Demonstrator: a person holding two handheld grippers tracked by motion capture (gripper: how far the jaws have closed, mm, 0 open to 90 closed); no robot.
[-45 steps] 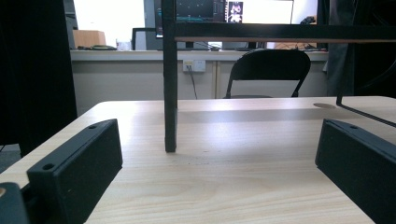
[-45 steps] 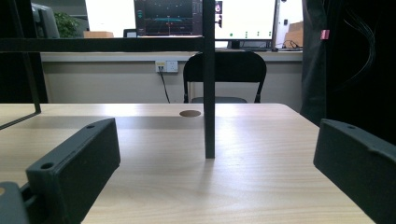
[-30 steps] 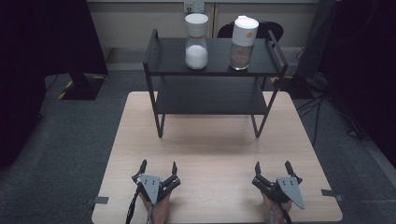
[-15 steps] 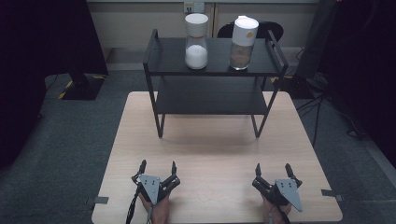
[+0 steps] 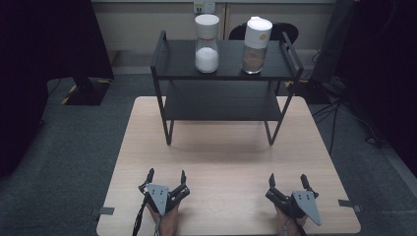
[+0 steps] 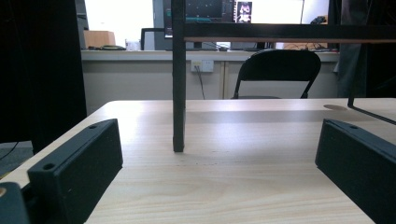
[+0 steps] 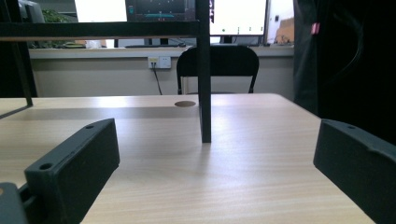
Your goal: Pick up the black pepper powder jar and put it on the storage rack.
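Resting low: left gripper (image 5: pixel 165 178) at lower left of the high view, jaws spread wide, nothing held.
Right gripper (image 5: pixel 290 183): lower right, jaws spread wide after a brief narrowing, nothing between them.
Table (image 5: pixel 221 162): both grippers are borne near its front edge.
Black shelf (image 5: pixel 172 59): upper centre, well apart; white-filled jar (image 5: pixel 207 44) and brown-filled jar (image 5: pixel 255 46) are carried on top.

Bare table (image 5: pixel 221 157) lies open ahead; the black shelf rack (image 5: pixel 169 115) blocks beyond.

Black folding chair (image 5: pixel 265 30) behind bench, beyond rack. Wall socket (image 6: pixel 201 65) on pale cabinet front. Lit monitors (image 7: pixel 238 14) on rear counter. Grey carpet (image 5: pixel 64 147) surrounds bench.
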